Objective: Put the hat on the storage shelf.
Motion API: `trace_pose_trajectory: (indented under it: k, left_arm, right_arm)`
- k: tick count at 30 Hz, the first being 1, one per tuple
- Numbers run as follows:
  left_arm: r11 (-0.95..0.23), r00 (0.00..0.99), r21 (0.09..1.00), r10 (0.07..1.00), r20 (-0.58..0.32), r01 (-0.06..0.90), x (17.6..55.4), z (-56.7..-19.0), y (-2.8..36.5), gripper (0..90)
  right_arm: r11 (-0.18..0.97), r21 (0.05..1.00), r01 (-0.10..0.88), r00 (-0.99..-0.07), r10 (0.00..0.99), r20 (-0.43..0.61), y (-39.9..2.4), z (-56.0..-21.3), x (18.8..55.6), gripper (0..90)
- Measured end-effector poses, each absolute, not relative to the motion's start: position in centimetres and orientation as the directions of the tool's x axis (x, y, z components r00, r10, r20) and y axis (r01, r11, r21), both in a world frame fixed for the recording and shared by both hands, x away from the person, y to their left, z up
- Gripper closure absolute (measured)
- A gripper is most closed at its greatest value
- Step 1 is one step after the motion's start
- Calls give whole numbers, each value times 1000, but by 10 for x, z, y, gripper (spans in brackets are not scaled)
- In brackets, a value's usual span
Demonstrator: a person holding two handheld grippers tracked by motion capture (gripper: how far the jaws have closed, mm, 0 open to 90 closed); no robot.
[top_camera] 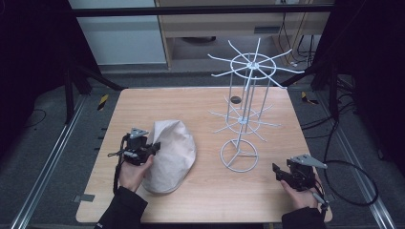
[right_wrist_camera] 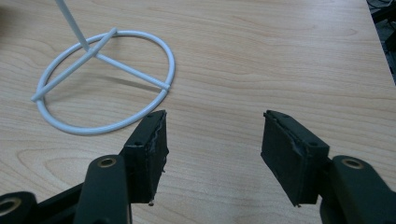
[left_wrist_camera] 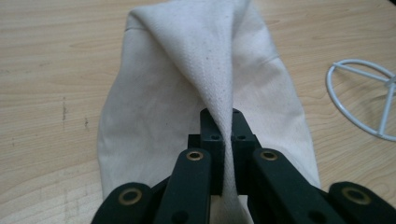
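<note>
Pinching a raised fold of a cream cloth cap [left_wrist_camera: 196, 60], the left tongs [left_wrist_camera: 223, 135] have their jaws closed tight on the fabric, which stands up in a ridge between them. From the high view the left tongs [top_camera: 149, 149] sit at the cap's left edge, held in the person's left hand [top_camera: 133, 172], and the cap [top_camera: 173, 153] lies on the left half of the wooden bench [top_camera: 200, 105], its far end toward the middle. Right of the cap stands a white wire rack [top_camera: 242, 114] with a round ring base, a thin upright post and two tiers of spokes; it is apart from the cap. Farther right, near the bench's front corner, the right tongs [top_camera: 278, 173] rest in the right hand [top_camera: 300, 193]. The right gripper view shows the right tongs [right_wrist_camera: 212, 149] spread wide with nothing between them, the rack's ring base [right_wrist_camera: 102, 79] just beyond the left jaw
</note>
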State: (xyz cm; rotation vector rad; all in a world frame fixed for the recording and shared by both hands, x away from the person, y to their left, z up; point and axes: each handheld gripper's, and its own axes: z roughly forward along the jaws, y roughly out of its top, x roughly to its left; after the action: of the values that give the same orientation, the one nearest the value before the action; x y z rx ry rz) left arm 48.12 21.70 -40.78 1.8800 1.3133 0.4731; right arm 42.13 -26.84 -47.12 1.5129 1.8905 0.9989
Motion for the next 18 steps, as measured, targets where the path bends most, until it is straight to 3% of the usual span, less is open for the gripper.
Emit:
trace_pose_trajectory:
  k: [18]
  left_arm:
    - [-116, 464, 873, 876, -136, 474, 451, -379, 228, 880]
  right_arm:
    - [133, 804, 580, -256, 966, 24, -267, -474, 422, 381]
